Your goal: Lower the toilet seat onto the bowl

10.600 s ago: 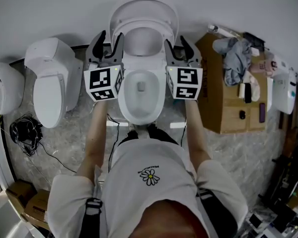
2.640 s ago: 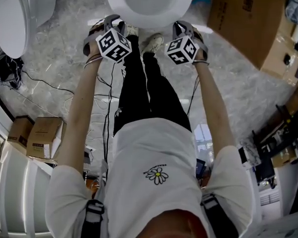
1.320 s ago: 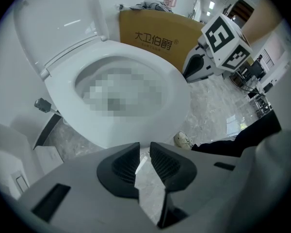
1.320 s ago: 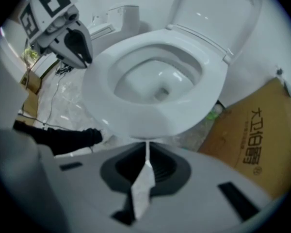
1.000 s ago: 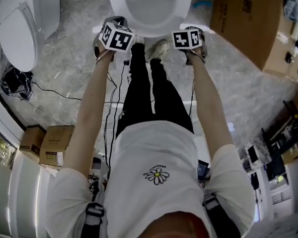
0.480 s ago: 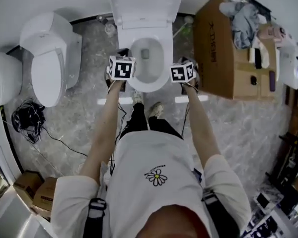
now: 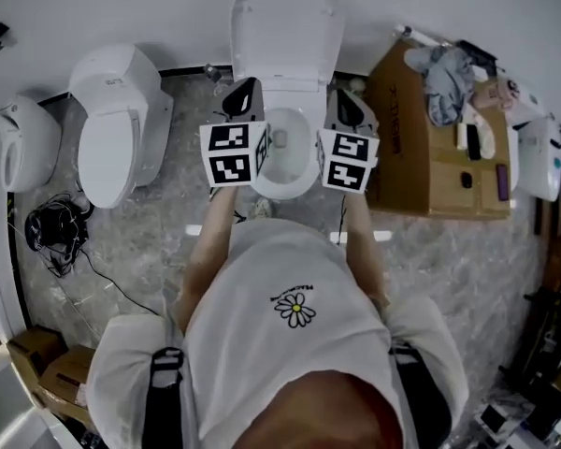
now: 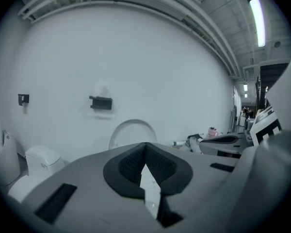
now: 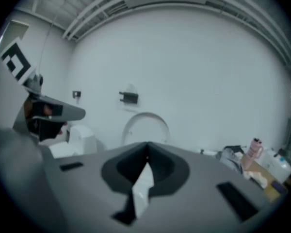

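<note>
The white toilet stands against the wall; its lid [image 7: 285,26] is upright and the bowl [image 7: 282,162] lies open below it. Whether the seat rests against the lid I cannot tell. My left gripper [image 7: 241,96] hovers over the bowl's left rim, shut and empty. On the right side, my right gripper [image 7: 349,108] is likewise shut with nothing in it. Both point roughly level toward the wall. In the left gripper view the jaws [image 8: 145,145] meet below the raised lid [image 8: 132,132]. The right gripper view shows the same: closed jaws [image 9: 147,144], lid [image 9: 145,127] beyond.
A second toilet [image 7: 120,124] with its lid down stands to the left, another fixture [image 7: 19,152] further left. A cardboard box [image 7: 430,162] topped with clothes and bottles sits right of the bowl. Cables [image 7: 51,232] lie on the floor at left; small boxes [image 7: 47,372] at bottom left.
Both grippers have risen from low at the bowl's front to beside the bowl, turning from downward to nearly level. The head view has swung up from the floor to the wall.
</note>
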### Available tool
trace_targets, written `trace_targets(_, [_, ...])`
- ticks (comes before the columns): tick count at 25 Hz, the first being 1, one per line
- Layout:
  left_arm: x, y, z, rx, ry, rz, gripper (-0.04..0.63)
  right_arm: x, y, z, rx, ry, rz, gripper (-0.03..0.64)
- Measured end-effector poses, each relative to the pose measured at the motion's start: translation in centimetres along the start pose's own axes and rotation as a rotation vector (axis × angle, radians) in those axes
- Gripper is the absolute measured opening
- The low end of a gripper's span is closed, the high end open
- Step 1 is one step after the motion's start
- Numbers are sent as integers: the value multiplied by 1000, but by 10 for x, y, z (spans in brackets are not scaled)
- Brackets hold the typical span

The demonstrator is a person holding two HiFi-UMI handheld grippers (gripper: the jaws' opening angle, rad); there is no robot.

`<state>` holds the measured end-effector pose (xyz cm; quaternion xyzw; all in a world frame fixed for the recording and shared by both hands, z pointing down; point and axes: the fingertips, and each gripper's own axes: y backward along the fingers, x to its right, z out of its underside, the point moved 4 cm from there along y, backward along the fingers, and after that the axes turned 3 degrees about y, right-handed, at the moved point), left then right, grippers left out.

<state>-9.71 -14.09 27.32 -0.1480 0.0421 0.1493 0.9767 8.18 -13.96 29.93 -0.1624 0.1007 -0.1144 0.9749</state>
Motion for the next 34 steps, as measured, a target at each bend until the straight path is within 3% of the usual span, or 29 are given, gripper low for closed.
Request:
trace_targets(4, [14, 33, -39, 166, -24, 3, 20, -11, 35, -47, 191, -11, -17, 31])
trace_targets(10, [22, 50, -48, 269, -75, -13, 20, -18, 67, -78, 349, 40, -4, 29])
trace_targets(16, [30, 55, -56, 300, -120, 1, 20, -22, 76, -77, 351, 62, -13, 29])
trace_targets(34, [47, 82, -43, 295, -117, 46, 20, -27, 109, -67, 354, 46, -59, 29])
